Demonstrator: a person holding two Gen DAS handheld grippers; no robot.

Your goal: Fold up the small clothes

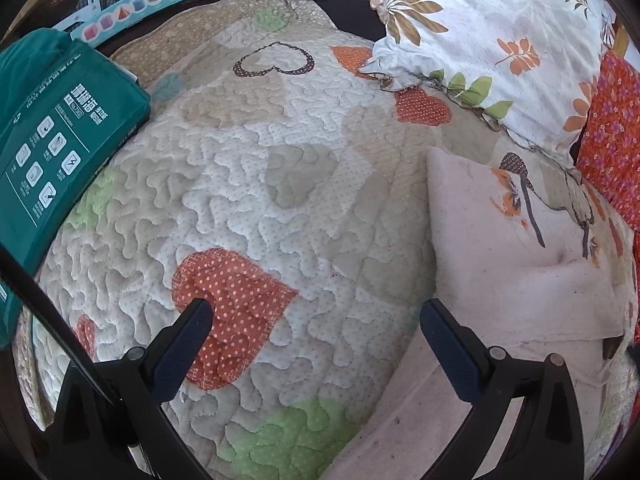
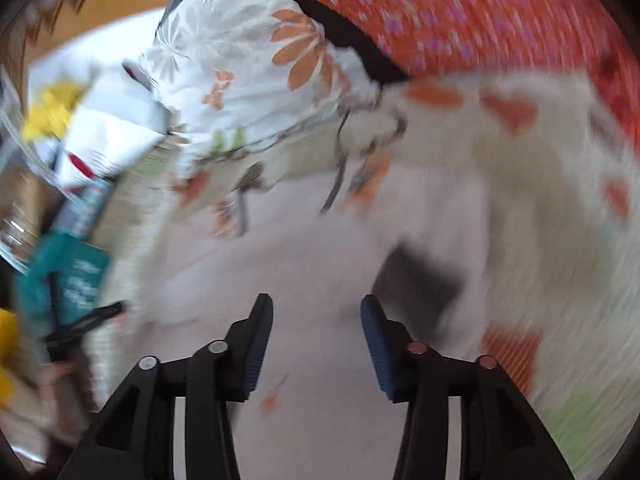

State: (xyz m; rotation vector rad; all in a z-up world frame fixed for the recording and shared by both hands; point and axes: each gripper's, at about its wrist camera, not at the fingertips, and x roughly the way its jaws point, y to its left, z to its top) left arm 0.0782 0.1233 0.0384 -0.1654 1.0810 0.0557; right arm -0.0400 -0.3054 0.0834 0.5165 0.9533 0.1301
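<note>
Both tools stand open and empty, the left tool (image 1: 316, 316) over the quilted bed (image 1: 248, 184) and the right tool (image 2: 317, 308) above the pale pink garment (image 1: 520, 248) lying part-folded toward the bed's right edge, so the next fold seemingly calls for gripping a free hem.

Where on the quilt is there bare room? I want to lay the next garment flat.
The middle of the quilt is bare, bordered by the green box on one side and the pale pink garment on the other. The floral pillow crowds the far corner.
</note>
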